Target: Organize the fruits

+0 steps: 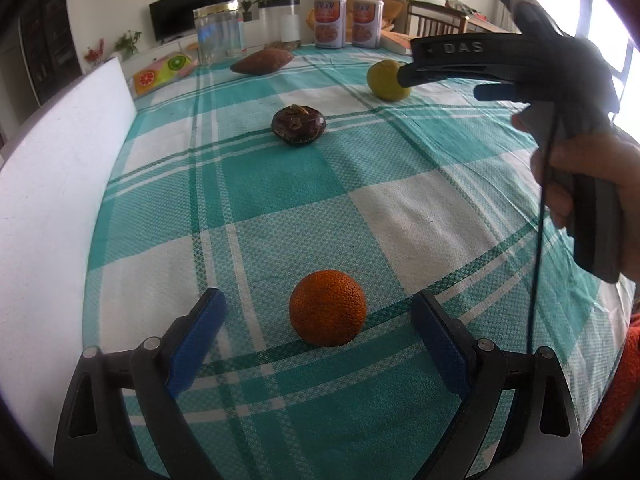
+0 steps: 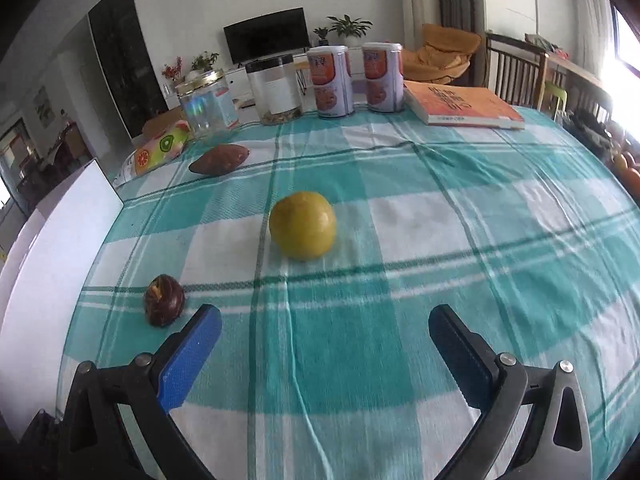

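An orange (image 1: pixel 328 307) lies on the checked tablecloth between the tips of my open left gripper (image 1: pixel 319 300), not touched by either finger. A dark brown mangosteen (image 1: pixel 298 125) lies further away, also in the right wrist view (image 2: pixel 164 300). A yellow-green citrus fruit (image 2: pixel 302 225) lies ahead of my open, empty right gripper (image 2: pixel 325 318). In the left wrist view the right gripper (image 1: pixel 440 76) hovers just right of that citrus (image 1: pixel 385 80). A sweet potato (image 1: pixel 262 61) lies at the far side, also in the right wrist view (image 2: pixel 219 159).
A white board (image 1: pixel 52 184) stands along the table's left edge. Two clear jars (image 2: pixel 208 98) (image 2: pixel 276 90), two cans (image 2: pixel 331 82) (image 2: pixel 383 77), an orange book (image 2: pixel 464 105) and a fruit-print pack (image 2: pixel 160 148) line the far side.
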Motion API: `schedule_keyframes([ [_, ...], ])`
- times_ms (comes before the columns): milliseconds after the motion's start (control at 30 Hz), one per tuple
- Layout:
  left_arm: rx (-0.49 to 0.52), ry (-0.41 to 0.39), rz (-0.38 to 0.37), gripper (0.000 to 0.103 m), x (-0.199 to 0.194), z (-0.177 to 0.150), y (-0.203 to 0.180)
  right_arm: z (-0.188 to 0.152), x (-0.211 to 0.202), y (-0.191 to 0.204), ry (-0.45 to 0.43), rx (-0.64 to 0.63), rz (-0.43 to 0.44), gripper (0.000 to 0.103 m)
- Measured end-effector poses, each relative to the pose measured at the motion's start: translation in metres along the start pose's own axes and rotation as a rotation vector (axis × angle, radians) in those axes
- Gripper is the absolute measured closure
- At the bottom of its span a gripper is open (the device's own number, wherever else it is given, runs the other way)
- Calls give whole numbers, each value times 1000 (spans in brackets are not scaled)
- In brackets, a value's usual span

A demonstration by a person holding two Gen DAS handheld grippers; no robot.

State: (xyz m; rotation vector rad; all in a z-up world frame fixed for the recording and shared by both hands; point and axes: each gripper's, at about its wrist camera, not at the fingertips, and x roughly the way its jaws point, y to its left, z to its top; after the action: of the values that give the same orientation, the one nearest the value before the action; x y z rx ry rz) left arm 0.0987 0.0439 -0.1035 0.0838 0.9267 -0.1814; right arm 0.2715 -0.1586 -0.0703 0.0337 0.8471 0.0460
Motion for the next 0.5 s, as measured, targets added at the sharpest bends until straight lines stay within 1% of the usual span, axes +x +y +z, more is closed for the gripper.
schedule_keyframes([
  [133, 0, 0, 0, 8, 0, 0, 0, 30, 45, 10, 58, -22, -31, 0],
  [233, -1, 0, 1, 8, 0, 0, -1, 39, 64, 15, 92, -34, -24, 2],
  [267, -1, 0, 2, 8, 0, 1, -1, 40, 69, 15, 109, -34, -13, 17],
  [300, -1, 0, 2, 8, 0, 1, -1, 41, 72, 13, 131, -23, -8, 44],
  [333, 0, 0, 1, 8, 0, 1, -1, 42, 71, 11, 121, -10, -13, 50],
  [367, -1, 1, 1, 8, 0, 1, -1, 42, 69, 7, 119, 9, 4, 51],
  [500, -1, 1, 1, 8, 0, 0, -1, 26, 48, -11, 90, 86, 76, 52],
])
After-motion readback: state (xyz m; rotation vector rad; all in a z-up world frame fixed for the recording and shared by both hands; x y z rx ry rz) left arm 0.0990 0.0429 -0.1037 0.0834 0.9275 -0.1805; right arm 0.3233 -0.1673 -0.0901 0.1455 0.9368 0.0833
